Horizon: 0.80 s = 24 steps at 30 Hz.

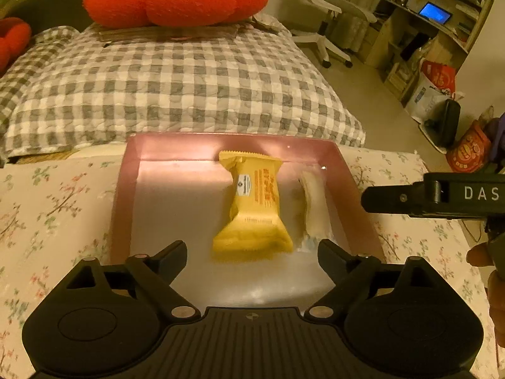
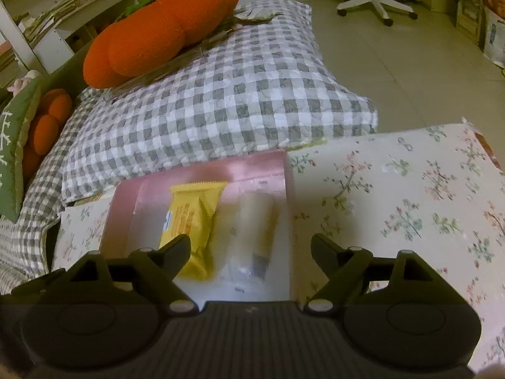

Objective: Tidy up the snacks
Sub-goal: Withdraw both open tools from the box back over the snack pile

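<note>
Frame centre: yellow crinkle-edged snack packet (image 1: 252,208) beside pale clear-wrapped snack bar (image 1: 311,207) inside shallow pink box (image 1: 121,208). Left tongs (image 1: 252,252), right tongs (image 2: 251,246): apart, empty. Risk: wrappers sliding on glossy floor.

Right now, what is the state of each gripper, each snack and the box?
left gripper: open, empty, at the box's near end.
right gripper: open, empty, above the box's near end.
pink box: no lid on it, two snacks inside.
yellow snack pack: sealed, lying flat in the box.
white snack bar: wrapped, lying beside the yellow pack.
</note>
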Motion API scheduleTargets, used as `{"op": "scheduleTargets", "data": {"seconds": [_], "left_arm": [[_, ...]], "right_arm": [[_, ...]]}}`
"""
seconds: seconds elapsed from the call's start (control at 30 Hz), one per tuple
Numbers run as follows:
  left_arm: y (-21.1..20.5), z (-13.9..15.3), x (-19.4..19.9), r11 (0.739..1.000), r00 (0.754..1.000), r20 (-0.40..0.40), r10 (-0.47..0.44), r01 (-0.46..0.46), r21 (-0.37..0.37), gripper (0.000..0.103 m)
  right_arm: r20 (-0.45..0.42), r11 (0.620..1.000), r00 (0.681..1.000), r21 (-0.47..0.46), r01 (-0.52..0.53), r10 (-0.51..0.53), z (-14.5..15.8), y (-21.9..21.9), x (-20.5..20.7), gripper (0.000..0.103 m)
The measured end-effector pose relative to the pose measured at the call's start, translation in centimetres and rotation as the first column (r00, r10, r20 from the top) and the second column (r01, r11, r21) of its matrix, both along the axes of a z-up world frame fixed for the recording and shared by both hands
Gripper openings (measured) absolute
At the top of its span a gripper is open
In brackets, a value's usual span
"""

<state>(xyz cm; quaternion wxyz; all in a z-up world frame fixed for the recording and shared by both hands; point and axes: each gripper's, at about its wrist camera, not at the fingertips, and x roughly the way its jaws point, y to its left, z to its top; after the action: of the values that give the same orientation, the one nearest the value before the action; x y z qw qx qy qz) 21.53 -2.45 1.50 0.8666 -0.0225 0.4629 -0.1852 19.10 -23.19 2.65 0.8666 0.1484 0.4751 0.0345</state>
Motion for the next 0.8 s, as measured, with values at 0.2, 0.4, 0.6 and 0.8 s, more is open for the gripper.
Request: {"op": "scheduleTargets", "data": {"seconds": [0.2,0.4,0.6,0.8], "left_arm": [[1.0,0.7,-2.8,1.0,1.0,-0.005,0.005,-0.005,0.0,0.096],[1.8,0.7,-5.8,1.0,1.0,-0.024,-0.002,0.001,-0.004,0.096],[2.0,0.5,-9.1,0.999,0.999,-0.027,-0.028,0.029,0.028,0.097],[2.0,0.2,-12.1,0.997,0.999,-0.021,-0.049,0.05,0.054,0.097]], "right_arm": [[-0.013,0.999,1.0,-0.028,-0.021,0.02,0.4,0.1,-2.5,0.09],[-0.037,0.998,0.999,-0.046,-0.035,0.034,0.3,0.0,-4.9,0.092],[-0.047,0.998,0.998,-0.041,-0.047,0.045,0.0,0.0,-7.8,0.095],[-0.053,0.999,0.998,-0.021,-0.037,0.036,-0.4,-0.2,-10.0,0.095]]}}
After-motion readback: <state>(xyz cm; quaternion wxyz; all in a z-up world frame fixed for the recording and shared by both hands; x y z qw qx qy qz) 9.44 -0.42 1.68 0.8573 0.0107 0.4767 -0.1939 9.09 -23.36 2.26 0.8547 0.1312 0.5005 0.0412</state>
